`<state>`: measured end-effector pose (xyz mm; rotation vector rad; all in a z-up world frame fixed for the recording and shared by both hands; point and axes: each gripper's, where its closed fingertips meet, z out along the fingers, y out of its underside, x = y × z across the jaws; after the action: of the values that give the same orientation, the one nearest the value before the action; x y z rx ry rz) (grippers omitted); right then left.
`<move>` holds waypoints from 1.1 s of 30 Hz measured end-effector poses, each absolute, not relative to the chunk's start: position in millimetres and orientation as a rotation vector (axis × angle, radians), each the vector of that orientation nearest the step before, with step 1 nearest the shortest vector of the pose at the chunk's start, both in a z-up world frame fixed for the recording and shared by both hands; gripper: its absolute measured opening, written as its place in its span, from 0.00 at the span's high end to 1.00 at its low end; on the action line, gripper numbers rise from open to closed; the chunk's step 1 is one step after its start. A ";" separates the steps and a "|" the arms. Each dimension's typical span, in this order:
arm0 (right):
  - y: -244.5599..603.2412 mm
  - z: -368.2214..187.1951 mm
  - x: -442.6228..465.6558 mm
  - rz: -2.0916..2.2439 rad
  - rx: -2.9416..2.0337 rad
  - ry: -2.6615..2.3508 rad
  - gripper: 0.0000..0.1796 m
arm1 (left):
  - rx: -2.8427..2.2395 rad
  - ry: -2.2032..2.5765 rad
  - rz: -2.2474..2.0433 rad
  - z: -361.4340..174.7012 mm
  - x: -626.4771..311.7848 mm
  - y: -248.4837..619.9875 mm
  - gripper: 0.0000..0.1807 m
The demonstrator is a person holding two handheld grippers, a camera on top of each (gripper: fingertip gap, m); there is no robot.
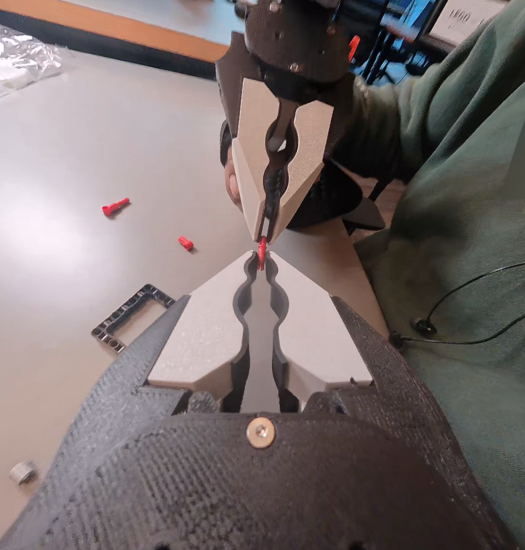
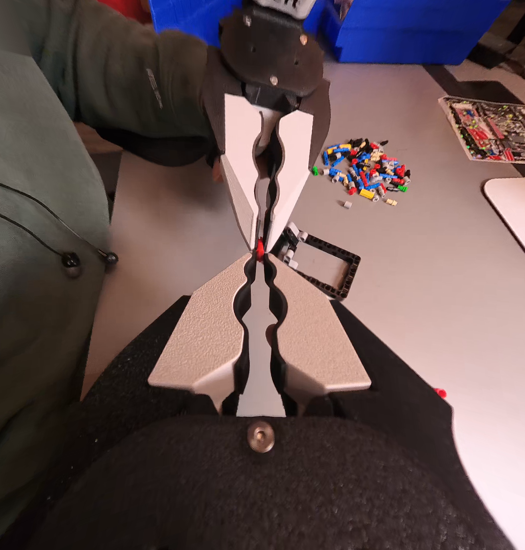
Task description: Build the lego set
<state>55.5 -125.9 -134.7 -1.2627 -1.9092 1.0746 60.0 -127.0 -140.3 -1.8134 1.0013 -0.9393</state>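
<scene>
Both wrist cameras face each other closely, sharing the red pin (image 1: 262, 256) between fingertips.

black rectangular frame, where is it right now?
The black frame lies flat on the table, right of the meeting tongs in the right wrist view, near the loose parts pile.

Bystanders on a grey table

A crumpled clear plastic bag (image 1: 14, 59) lay at the table's (image 1: 106, 143) far corner, and a small metal nut (image 1: 22, 473) sat near its close edge. Blue bins (image 2: 404, 32) stood along the far side, a white board (image 2: 517, 208) lay at the right, and black earbuds (image 2: 72, 262) hung over a green sweatshirt (image 2: 32, 148)
</scene>
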 end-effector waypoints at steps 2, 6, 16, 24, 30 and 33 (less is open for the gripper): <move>-127.0 -124.4 56.6 1.143 -1.231 -1.847 0.99 | -1.764 0.968 -1.015 -130.6 61.5 -128.6 0.98; -129.8 -103.9 59.1 1.238 -1.111 -1.719 0.93 | -1.677 0.915 -1.131 -112.5 61.9 -131.0 0.98; -144.7 -112.6 59.6 1.103 -0.946 -1.818 0.96 | -1.695 0.958 -1.221 -116.8 70.4 -141.2 0.98; -152.4 -114.1 63.4 1.088 -0.868 -1.862 0.97 | -1.694 0.968 -1.365 -116.0 71.4 -151.8 0.98; -154.3 -114.4 62.7 1.031 -0.821 -1.872 0.98 | -1.718 0.957 -1.411 -116.0 73.0 -153.6 0.98; -154.8 -115.3 62.4 1.005 -0.805 -1.873 0.98 | -1.726 0.952 -1.432 -116.7 73.0 -154.3 0.98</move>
<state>62.4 -154.8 -115.3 -0.8051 -1.8735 1.0054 73.0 -154.3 -116.7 -1.7264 0.9516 -1.4315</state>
